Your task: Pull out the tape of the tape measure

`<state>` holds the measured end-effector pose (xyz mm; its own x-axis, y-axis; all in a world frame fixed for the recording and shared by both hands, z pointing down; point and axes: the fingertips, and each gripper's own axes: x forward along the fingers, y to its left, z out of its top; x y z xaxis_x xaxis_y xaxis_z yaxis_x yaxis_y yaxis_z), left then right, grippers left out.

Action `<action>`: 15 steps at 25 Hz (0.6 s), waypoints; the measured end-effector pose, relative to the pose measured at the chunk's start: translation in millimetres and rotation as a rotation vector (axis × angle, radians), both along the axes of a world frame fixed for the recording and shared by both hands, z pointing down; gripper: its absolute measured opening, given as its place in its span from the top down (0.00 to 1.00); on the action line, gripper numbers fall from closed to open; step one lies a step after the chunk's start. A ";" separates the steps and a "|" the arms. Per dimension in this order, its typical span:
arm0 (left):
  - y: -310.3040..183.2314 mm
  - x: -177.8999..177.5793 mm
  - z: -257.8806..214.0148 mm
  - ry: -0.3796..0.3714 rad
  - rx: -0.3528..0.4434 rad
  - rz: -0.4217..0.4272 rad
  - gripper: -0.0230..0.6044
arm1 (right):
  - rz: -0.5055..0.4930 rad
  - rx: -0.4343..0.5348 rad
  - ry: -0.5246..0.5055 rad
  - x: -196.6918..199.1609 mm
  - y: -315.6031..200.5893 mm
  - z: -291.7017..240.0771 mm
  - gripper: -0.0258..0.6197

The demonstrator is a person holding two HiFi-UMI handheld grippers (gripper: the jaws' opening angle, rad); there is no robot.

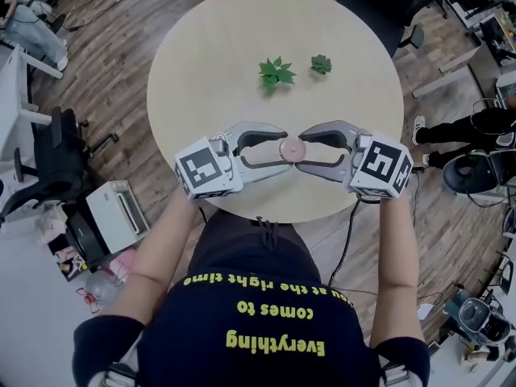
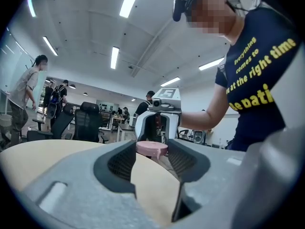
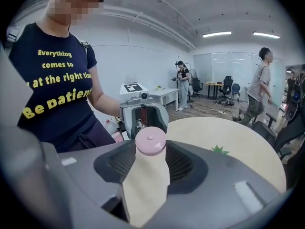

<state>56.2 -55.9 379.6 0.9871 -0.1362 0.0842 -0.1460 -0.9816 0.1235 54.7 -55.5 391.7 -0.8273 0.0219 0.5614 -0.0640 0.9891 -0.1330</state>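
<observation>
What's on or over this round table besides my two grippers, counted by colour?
Green: 2, the larger leaf sprig and the smaller leaf sprig
Pink: 1, the tape measure
Total: 3

Open-plan office around a round tabletop

The pale tabletop (image 1: 242, 39) stands on a wood-plank floor (image 1: 113, 63), with a black office chair (image 1: 48, 160) and a white printer (image 1: 117, 212) just beside it. Long light strips (image 2: 115, 57) run across the white ceiling. More black chairs (image 2: 88, 120) and a white desk (image 3: 164, 95) stand farther off, before a glass-walled area (image 3: 224, 63). One person (image 3: 259, 87) walks near the table; another (image 2: 24, 99) stands at the far side.
</observation>
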 end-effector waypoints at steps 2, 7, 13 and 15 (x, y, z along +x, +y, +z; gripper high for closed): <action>2.0 -0.9 0.0 -0.005 0.008 0.016 0.62 | -0.006 -0.003 -0.001 -1.7 1.7 0.4 0.63; 1.6 -7.2 -2.1 0.014 -0.005 0.014 0.63 | -0.004 0.004 -0.019 -7.8 1.2 -2.9 0.63; -8.6 -13.6 -4.2 0.018 -0.073 0.008 0.63 | 0.033 0.107 -0.037 -12.3 -8.4 -8.9 0.63; -11.7 -16.9 -5.1 0.032 -0.103 0.002 0.63 | 0.043 0.145 -0.043 -14.4 -10.6 -11.1 0.63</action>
<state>39.2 -67.6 374.5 0.9897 -0.1268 0.0663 -0.1387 -0.9636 0.2285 40.3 -66.1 380.6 -0.8492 -0.0926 0.5198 -0.1040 0.9946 0.0074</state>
